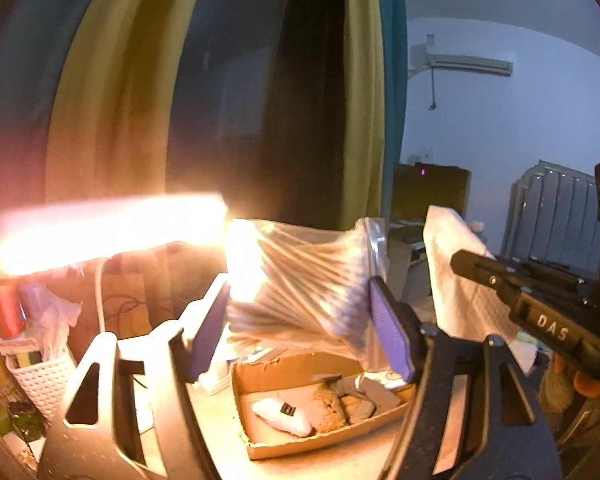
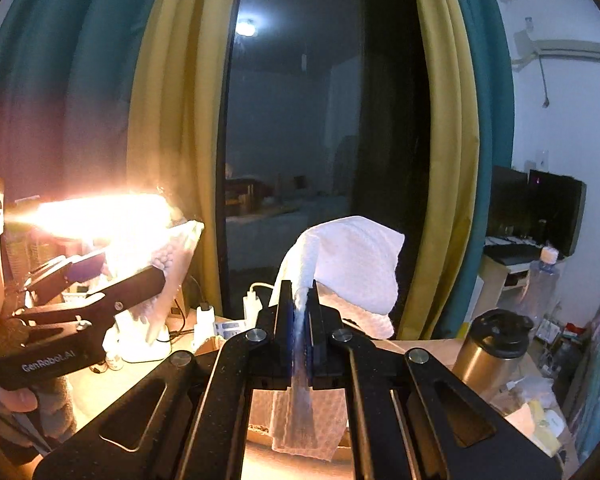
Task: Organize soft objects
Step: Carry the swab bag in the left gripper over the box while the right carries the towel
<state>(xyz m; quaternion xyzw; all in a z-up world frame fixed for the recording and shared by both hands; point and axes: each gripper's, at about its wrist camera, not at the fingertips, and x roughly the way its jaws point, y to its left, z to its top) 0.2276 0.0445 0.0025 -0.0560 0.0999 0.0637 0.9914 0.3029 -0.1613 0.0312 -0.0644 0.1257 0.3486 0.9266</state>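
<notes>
Left gripper (image 1: 300, 320) clamped on clear bag of cotton swabs (image 1: 300, 280), held aloft at frame centre; swab sticks' long axis roughly level, running 9 to 3 o'clock pad to pad, slightly fanned. Right gripper (image 2: 300, 312) closed tight on white cloth (image 2: 352, 264), folds rising toward 1 o'clock, tail hanging at 6 o'clock. Below, cardboard tray (image 1: 324, 440) at 6 o'clock on desk; beyond, lit lamp (image 1: 112, 228) at 9 o'clock, yellow curtains (image 2: 168, 120) behind.

— How is the light?

— A lamp bar (image 1: 108, 232) on my left blows out orange-white and washes over the bag of cotton swabs (image 1: 300, 280) between my fingers (image 1: 392, 332). The room behind is dim and bluish.

— And sharpness?

— Soft throughout. Curtains (image 2: 172, 120) bow at the edges, corners go black, and the window (image 2: 292, 120) reflects a ceiling light.
</notes>
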